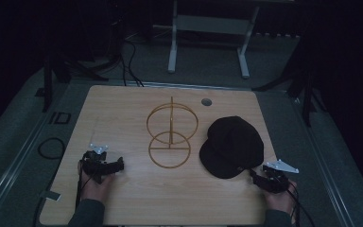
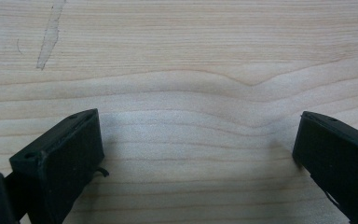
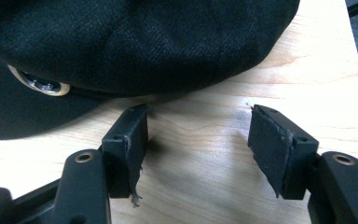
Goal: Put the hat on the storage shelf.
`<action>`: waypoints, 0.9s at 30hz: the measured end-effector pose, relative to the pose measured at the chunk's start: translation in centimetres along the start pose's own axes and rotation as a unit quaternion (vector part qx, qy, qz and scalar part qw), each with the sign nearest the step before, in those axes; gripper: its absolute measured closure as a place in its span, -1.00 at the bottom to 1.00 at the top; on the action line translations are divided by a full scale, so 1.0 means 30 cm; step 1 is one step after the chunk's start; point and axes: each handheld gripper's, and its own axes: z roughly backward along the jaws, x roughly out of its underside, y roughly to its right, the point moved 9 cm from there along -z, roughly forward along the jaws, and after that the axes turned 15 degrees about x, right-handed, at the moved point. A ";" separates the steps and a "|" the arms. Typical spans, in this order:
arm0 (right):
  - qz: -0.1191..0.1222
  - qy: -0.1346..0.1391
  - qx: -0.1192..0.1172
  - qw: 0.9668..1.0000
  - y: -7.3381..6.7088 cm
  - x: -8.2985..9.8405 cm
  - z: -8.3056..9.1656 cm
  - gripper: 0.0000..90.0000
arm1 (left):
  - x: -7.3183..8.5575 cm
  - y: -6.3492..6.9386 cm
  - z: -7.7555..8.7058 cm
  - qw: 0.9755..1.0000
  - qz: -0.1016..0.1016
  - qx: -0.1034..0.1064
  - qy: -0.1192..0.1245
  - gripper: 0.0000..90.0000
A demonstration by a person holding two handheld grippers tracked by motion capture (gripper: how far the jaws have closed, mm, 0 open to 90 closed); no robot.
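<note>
The soft black fabric cap is seen just ahead of the spread-jawed right gripper, well apart from the likewise spread left gripper.

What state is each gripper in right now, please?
Left gripper: open, holding nothing, over bare table.
Right gripper: open, holding nothing, beside the black cap.

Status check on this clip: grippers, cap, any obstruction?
Left gripper open over bare table. Right gripper open, just short of black cap, not touching. Gold wire stand beside cap, apart.
</note>
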 end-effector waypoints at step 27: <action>0.073 -0.018 -0.067 0.995 -0.069 -0.018 0.102 0.14 | -0.001 0.000 -0.001 1.000 0.000 0.000 0.000 -0.97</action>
